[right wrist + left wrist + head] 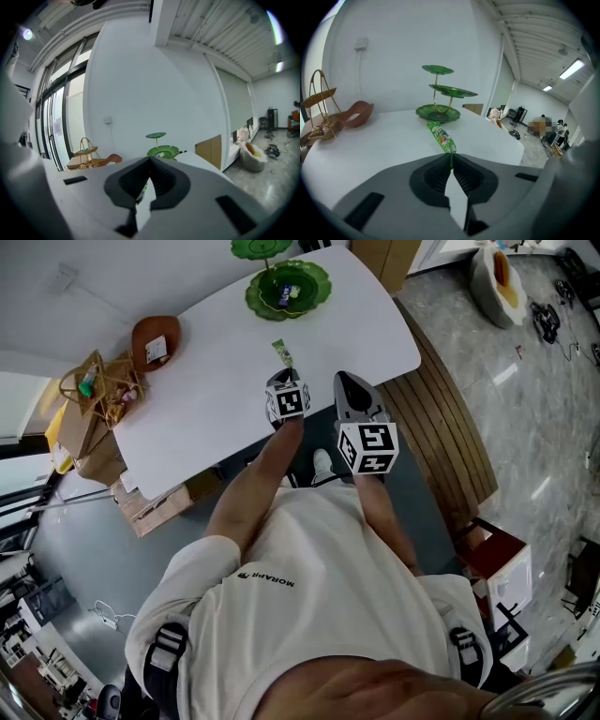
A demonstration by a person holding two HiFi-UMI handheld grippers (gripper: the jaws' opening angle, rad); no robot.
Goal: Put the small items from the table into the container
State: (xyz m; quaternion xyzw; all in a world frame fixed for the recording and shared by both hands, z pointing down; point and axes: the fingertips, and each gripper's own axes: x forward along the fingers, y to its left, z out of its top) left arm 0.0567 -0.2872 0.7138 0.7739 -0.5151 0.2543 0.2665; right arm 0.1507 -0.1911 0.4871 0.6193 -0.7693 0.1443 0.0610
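Head view: my left gripper [284,374] holds the long green foil snack packet [282,353] by its near end over the white oval table [216,399]. The packet's long axis runs to 12 o'clock, toward the green tiered leaf-shaped dish stand [288,289], and my left hand is the nearer one. Left gripper view: the jaws are clamped on the packet's tail, with the stand dead ahead at 12 o'clock. Right gripper view: the right gripper [149,176] has its jaws together on nothing.

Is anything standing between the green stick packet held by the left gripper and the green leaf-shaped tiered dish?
Nothing visible. Only bare white table lies between the green stick packet in the left gripper and the green tiered dish. The brown bowl sits well to the left.
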